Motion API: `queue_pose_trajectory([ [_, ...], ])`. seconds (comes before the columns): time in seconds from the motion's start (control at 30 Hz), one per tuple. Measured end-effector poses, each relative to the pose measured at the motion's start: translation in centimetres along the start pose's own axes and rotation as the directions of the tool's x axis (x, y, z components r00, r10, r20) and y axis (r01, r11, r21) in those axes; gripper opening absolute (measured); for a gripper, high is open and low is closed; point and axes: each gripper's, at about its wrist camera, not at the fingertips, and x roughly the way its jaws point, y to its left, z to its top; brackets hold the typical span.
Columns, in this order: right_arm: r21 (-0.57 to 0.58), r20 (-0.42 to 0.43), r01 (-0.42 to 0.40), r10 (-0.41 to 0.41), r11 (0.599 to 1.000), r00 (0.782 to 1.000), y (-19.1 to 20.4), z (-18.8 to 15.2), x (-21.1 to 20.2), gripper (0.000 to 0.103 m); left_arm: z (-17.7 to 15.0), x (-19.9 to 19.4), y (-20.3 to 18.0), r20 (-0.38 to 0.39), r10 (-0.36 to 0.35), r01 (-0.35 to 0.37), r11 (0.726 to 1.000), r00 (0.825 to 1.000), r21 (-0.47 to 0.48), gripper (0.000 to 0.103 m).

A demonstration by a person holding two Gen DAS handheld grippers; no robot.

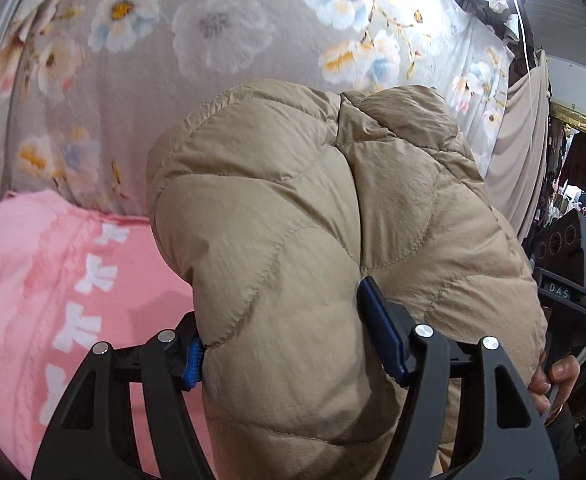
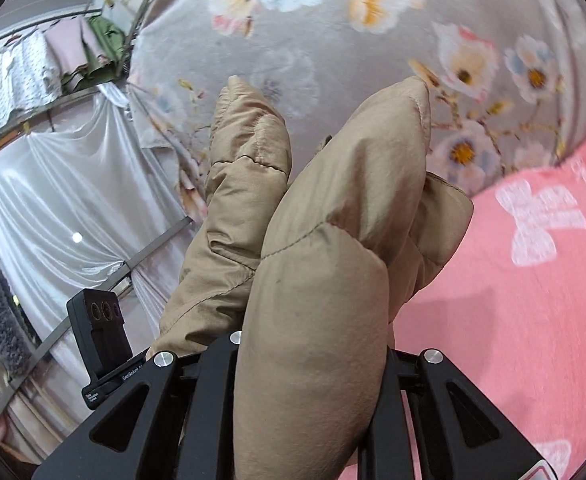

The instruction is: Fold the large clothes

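Left gripper (image 1: 289, 344): jaws part open, clamped across a thick bunch of the tan quilted jacket (image 1: 313, 208); the blue pads (image 1: 381, 336) press into the padding on both sides. Right gripper (image 2: 309, 364): jaws nearly closed, pinching a narrower roll of the jacket (image 2: 325, 264); the pads themselves are hidden under the fabric.

Location: the jacket is held clear above the pink bedspread (image 1: 45, 280), in front of a grey floral curtain (image 1: 141, 80). It appears to touch neither. A hand (image 1: 553, 376) on the other gripper's handle shows at the right edge of the left wrist view, so the two grips sit close together.

Orientation: the garment is bunched, not spread. In both views the padded mass stands up and away from the jaws, and the remainder drops below frame. In the right wrist view two lobes point upward, possibly a sleeve and a collar; which they are cannot be told. The long axis is judged roughly vertical, though the hem is out of view.

Risks, as judgement:
- Slick, puffy fabric may creep out of the left jaws, which grip bulk rather than a seam.
- With the grips this close, the jacket may land crumpled rather than flat.
- A hanging part may fold under unseen.
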Motion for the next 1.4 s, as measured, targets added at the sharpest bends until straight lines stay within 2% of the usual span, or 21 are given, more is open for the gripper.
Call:
queue_pose_trajectory([
  [0.2, -0.059, 0.014, -0.013, 0.014, 0.998, 1.000, 2.5, 2.1, 3.3, 0.016, 2.7, -0.6, 3.0, 0.054, 0.010, -0.010, 1.000, 0.999, 0.004, 0.065],
  [0.33, -0.069, 0.007, -0.012, 0.013, 0.998, 1.000, 2.5, 2.4, 5.9, 0.016, 3.3, 0.0, 5.2, 0.069, 0.022, -0.023, 1.000, 0.997, 0.014, 0.065],
  [0.47, -0.050, -0.022, 0.009, -0.010, 0.999, 1.000, 1.4, 2.1, 9.2, 0.016, 3.0, 2.3, 7.6, 0.032, 0.042, -0.042, 0.999, 0.999, 0.004, 0.065],
  [0.73, 0.017, -0.117, 0.085, -0.082, 0.996, 0.990, -4.0, -0.7, 16.4, 0.016, -0.5, 9.2, 12.7, -0.075, 0.081, -0.084, 0.996, 0.994, -0.039, 0.065],
  [0.97, 0.060, -0.204, 0.164, -0.148, 0.985, 0.968, -9.4, -3.9, 21.9, 0.016, -4.6, 15.0, 16.2, -0.164, 0.125, -0.135, 0.990, 0.978, -0.050, 0.064],
  [1.2, 0.092, -0.284, 0.227, -0.193, 0.969, 0.939, -13.2, -7.2, 25.5, 0.017, -7.8, 17.6, 18.9, -0.227, 0.170, -0.189, 0.980, 0.959, -0.063, 0.065],
  [1.4, 0.105, -0.306, 0.245, -0.203, 0.964, 0.930, -14.8, -8.7, 27.1, 0.019, -9.1, 17.6, 20.5, -0.214, 0.174, -0.199, 0.974, 0.961, -0.105, 0.070],
])
